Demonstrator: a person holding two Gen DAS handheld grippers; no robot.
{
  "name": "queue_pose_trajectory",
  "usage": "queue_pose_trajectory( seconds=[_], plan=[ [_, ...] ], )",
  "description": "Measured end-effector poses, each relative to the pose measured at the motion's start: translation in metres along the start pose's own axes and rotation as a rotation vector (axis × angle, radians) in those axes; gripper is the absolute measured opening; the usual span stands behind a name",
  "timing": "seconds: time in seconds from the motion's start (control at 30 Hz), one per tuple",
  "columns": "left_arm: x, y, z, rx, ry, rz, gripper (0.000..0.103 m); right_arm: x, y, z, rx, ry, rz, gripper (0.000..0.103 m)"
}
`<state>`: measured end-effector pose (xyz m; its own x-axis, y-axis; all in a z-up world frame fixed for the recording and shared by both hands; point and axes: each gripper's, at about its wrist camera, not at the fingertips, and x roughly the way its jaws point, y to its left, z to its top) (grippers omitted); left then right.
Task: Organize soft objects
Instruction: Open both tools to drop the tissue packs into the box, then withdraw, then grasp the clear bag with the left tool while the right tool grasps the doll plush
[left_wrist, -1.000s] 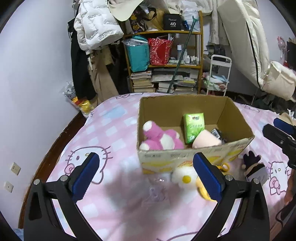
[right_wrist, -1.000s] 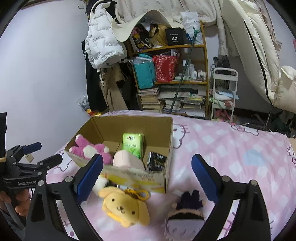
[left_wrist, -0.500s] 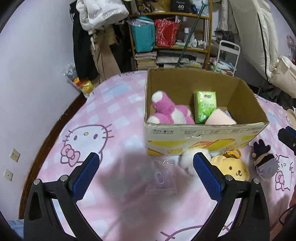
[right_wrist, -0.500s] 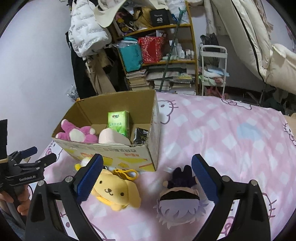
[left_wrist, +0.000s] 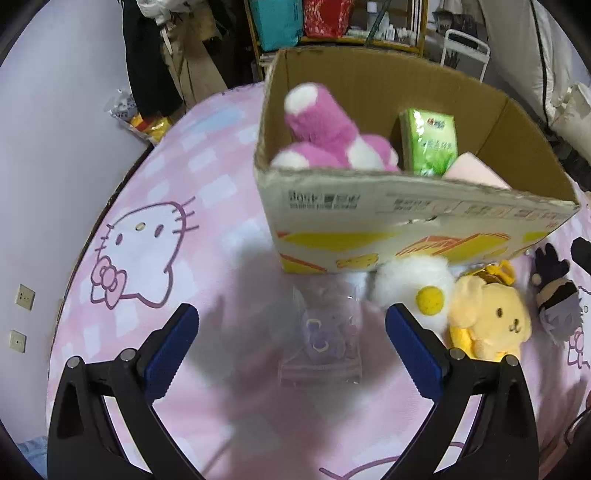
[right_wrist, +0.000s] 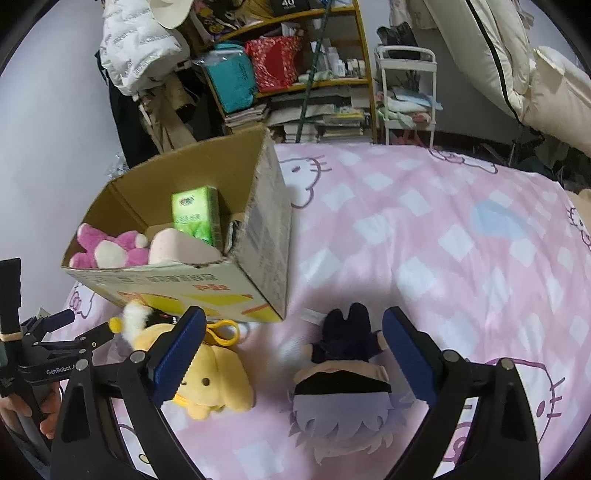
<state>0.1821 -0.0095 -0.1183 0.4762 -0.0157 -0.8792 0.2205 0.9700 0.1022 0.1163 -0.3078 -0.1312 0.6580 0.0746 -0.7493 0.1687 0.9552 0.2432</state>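
The cardboard box (left_wrist: 406, 221) on the pink bedspread (right_wrist: 443, 240) holds a pink plush (left_wrist: 325, 136) and a green tissue pack (left_wrist: 430, 142). In front of it, the left gripper (left_wrist: 291, 332) spreads wide over a clear-wrapped purple toy (left_wrist: 325, 332). Beside the box's corner, the right gripper (right_wrist: 291, 354) gapes around a dark-haired plush doll (right_wrist: 343, 384); a yellow dog plush (right_wrist: 214, 380) lies nearby.

A pink checked bedspread (right_wrist: 424, 236) printed with white cat faces covers the bed. Behind it a wooden shelf (right_wrist: 317, 83) holds a teal bag (right_wrist: 231, 83), a red bag (right_wrist: 275, 66), small bottles and stacked books (right_wrist: 325, 123). A white puffer jacket (right_wrist: 133, 51) hangs at the shelf's left above dark coats (left_wrist: 147, 70). A white wire cart (right_wrist: 406, 92) stands just right of the shelf, with cream bedding (right_wrist: 524, 70) piled beyond. Two wall sockets (left_wrist: 21, 317) sit low on the lilac wall. A crumpled bag, perhaps snack wrappers (left_wrist: 142, 120), lies on the floor.
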Motion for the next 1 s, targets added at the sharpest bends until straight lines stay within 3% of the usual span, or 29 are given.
queue_pose_trajectory(
  seconds=[0.63,1.0],
  plan=[
    [0.046,-0.006,-0.002,0.014,0.128,0.002,0.1,0.04,-0.02,-0.01,0.077,0.151,-0.048,0.1],
    [0.056,0.0,-0.003,-0.016,0.135,-0.021,0.1,0.043,-0.023,-0.012,0.076,0.182,-0.097,0.092]
  ],
)
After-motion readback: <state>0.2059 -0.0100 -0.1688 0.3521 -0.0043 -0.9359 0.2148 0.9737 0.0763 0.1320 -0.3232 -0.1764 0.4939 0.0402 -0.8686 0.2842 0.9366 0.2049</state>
